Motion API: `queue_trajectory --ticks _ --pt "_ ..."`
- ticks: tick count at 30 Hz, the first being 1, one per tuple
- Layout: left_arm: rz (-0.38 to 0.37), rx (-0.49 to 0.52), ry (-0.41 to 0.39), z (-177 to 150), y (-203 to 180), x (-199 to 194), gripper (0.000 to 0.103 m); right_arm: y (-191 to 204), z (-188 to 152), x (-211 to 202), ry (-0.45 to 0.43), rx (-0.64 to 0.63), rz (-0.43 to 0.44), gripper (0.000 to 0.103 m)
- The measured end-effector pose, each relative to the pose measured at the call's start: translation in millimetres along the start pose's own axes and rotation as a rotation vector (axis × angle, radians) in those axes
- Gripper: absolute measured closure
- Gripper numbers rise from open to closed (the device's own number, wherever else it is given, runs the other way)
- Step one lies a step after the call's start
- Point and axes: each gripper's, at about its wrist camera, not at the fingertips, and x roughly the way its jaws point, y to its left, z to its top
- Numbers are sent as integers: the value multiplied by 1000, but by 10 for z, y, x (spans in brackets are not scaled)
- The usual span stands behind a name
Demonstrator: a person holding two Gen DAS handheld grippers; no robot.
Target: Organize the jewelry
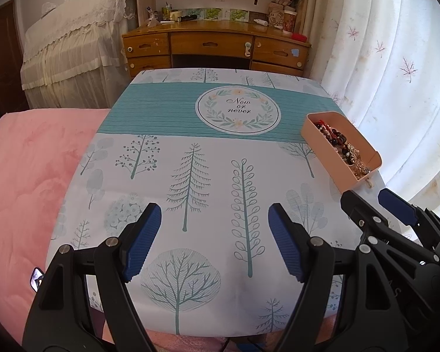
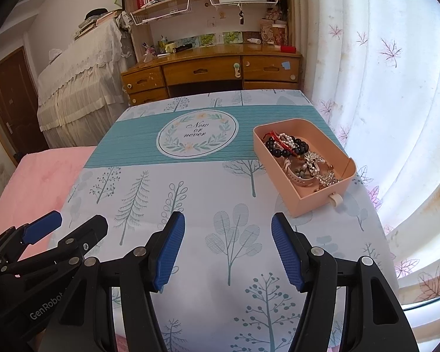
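Observation:
A pink drawer-like box (image 2: 325, 202) with a small white knob (image 2: 336, 199) sits on the right side of the table. It holds a pile of jewelry (image 2: 299, 158): dark bead bracelets, pearls, a red cord, sparkly pieces and a pale strap. The box also shows in the left wrist view (image 1: 319, 143). My right gripper (image 2: 228, 249) is open and empty, above the table in front of the box. My left gripper (image 1: 214, 239) is open and empty over the table's near middle. Each gripper shows in the other's view, the left one (image 2: 70, 226) and the right one (image 1: 369, 202).
The table wears a tree-print cloth (image 2: 190, 205) with a teal band. A pink bedspread (image 1: 26, 176) lies to the left. A wooden desk (image 2: 214, 67) with shelves stands behind the table. A white curtain (image 2: 381, 88) hangs along the right.

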Motion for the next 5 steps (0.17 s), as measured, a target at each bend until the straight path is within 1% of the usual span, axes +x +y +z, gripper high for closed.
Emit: queue_trajectory --ticks 5 --pt "-7 -13 26 4 70 118 30 54 12 113 23 -5 -2 40"
